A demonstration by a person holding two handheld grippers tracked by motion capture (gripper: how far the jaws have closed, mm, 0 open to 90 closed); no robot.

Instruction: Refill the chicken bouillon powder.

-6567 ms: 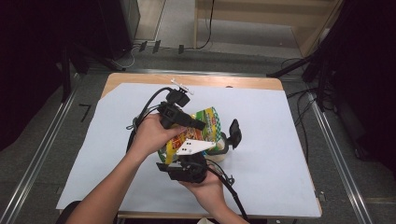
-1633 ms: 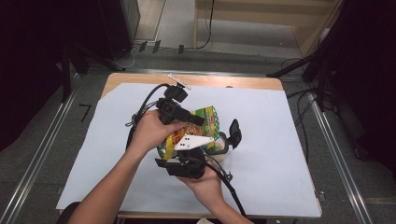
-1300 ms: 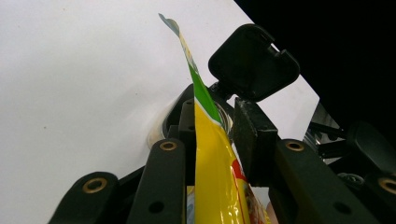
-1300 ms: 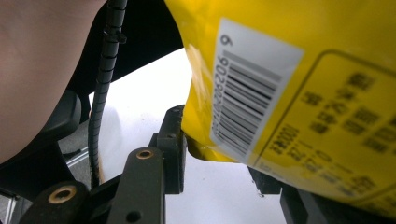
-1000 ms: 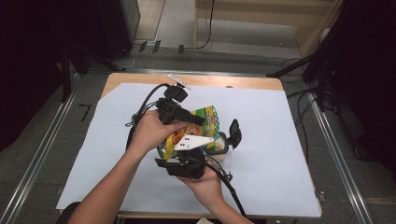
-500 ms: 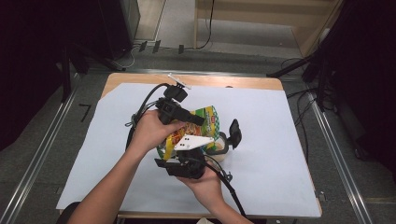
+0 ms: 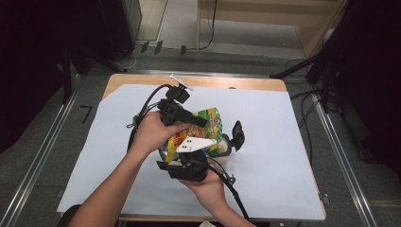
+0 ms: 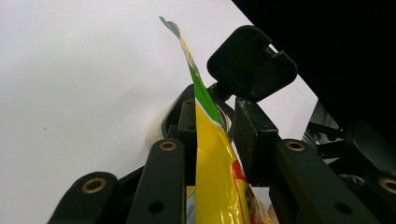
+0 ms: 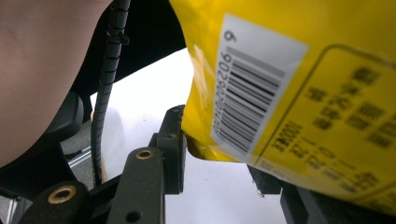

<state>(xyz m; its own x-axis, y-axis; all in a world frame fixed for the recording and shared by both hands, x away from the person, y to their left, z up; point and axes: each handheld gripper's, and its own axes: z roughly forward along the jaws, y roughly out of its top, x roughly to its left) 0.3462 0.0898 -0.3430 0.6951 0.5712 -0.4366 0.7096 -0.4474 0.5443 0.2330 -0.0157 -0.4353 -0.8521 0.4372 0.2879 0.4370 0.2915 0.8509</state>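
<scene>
Tongs, left (image 8: 212,140): clenched on the yellow snack bag's (image 8: 217,163) top edge; right tongs (image 9: 219,163) grip its lower corner above the tabletop (image 7: 283,142).

One yellow snack bag (image 7: 191,132), two grippers, left gripper (image 7: 182,112), right gripper (image 7: 187,170), one black-lidded container (image 7: 231,142), one table (image 7: 283,137)

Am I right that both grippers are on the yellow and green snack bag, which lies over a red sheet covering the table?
Not quite: the sheet is white, not red, as the high view shows. The rest holds: the left gripper has the snack bag between its jaws, and the right gripper is at the bag's lower corner by the barcode.
</scene>
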